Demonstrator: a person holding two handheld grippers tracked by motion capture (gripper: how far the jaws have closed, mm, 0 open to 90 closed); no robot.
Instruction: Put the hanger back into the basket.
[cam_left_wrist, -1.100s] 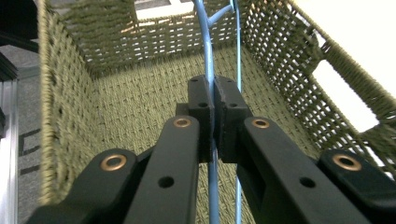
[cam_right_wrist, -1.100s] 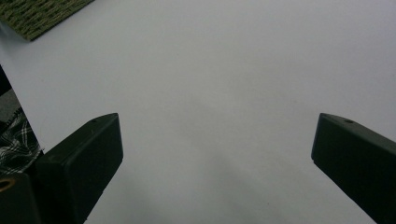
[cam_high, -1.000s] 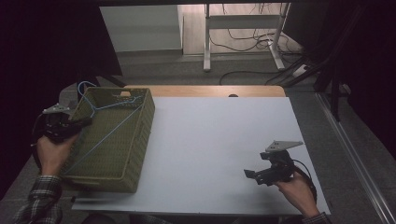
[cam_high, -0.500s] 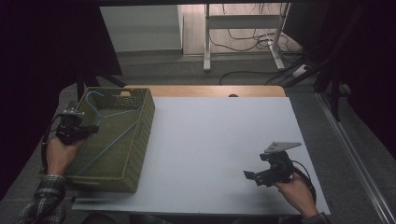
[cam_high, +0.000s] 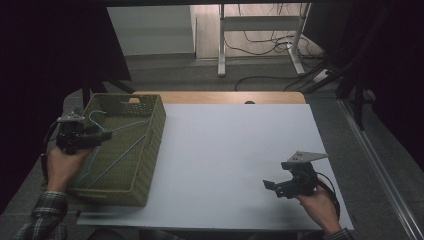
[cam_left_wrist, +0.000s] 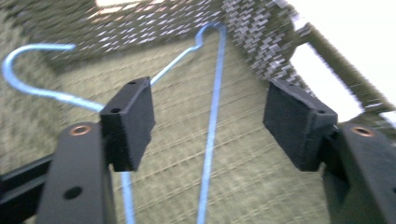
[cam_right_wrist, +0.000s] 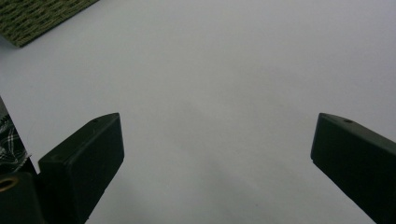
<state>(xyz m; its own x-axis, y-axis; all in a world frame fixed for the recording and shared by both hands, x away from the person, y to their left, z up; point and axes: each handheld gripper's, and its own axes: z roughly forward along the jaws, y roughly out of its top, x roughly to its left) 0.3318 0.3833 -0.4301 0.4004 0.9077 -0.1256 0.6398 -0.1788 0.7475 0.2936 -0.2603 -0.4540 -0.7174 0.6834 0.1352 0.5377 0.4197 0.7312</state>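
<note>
Olive-green woven basket (cam_high: 145, 145), light blue wire hanger (cam_left_wrist: 212, 116), white tabletop (cam_high: 230, 150), plaid sleeve (cam_high: 42, 220), black grippers

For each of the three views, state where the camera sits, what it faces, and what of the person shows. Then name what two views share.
High view: above the person's side, facing forward and down on the table; both forearms, left gripper, right gripper.
Left gripper view: on that gripper, facing into the basket at the blue hanger; open jaws.
Right gripper view: facing bare tabletop; open jaws.
Shared: basket and hanger, high and left views.

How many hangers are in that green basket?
1: a blue wire hanger lying on the floor of the basket, under the open left gripper. Nothing else shows inside, though the near wall hides some floor.
</note>
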